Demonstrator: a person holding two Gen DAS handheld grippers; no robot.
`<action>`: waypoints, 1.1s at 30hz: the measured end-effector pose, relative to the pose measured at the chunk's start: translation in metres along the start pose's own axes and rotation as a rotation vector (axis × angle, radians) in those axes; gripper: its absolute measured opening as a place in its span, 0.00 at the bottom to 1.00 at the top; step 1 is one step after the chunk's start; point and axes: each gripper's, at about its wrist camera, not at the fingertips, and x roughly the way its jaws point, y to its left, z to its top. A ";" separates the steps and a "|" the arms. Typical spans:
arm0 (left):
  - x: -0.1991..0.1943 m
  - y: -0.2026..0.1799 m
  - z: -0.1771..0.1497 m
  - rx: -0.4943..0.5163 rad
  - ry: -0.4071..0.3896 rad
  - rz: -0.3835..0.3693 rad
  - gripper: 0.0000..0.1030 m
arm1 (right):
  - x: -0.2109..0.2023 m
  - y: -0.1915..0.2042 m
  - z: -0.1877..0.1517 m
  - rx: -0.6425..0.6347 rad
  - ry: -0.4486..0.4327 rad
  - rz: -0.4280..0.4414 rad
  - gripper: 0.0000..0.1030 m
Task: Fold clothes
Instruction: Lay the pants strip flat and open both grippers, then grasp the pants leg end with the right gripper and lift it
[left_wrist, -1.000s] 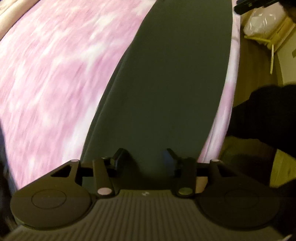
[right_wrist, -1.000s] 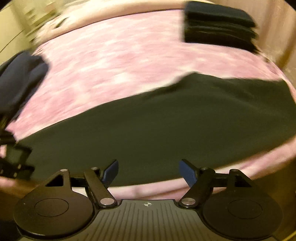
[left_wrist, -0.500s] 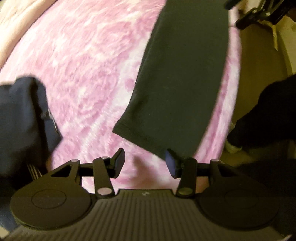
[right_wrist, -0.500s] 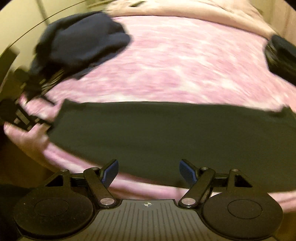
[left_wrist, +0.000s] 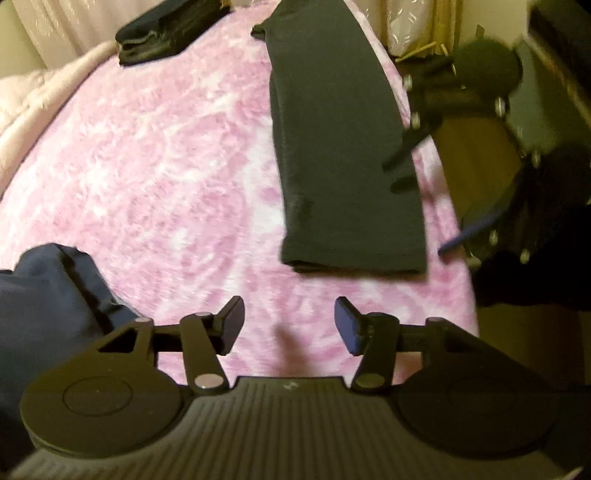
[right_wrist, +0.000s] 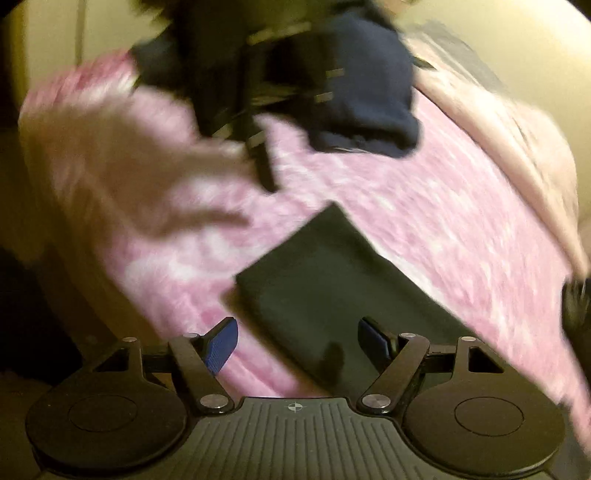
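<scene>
In the left wrist view, the left gripper (left_wrist: 289, 325) is hovering with fingers released, empty; the black garment (left_wrist: 343, 147) is lying ahead, long axis running away, on the pink blanket (left_wrist: 155, 155). In the right wrist view, the right gripper (right_wrist: 297, 345), also spread and empty, is hanging directly over the garment's near end (right_wrist: 332, 288), so it is nearer.

Left hand-held gripper (left_wrist: 289, 324) showing matte black ribbed body, round side discs, silver pivot screws, right hand-held gripper (right_wrist: 297, 342) wearing blue finger pads (right_wrist: 221, 345)

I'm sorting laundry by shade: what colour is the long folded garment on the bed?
Black, or very dark grey: the long folded garment shows best in the left wrist view.
</scene>
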 end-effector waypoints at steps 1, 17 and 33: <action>0.000 0.000 -0.003 0.010 -0.008 0.000 0.55 | 0.005 0.000 0.001 -0.006 -0.001 -0.011 0.72; 0.024 -0.027 0.017 0.537 -0.259 0.159 0.77 | -0.012 -0.125 0.005 0.626 0.004 0.049 0.07; 0.034 -0.008 0.059 0.624 -0.215 -0.117 0.16 | -0.039 -0.104 0.002 0.600 -0.005 -0.029 0.52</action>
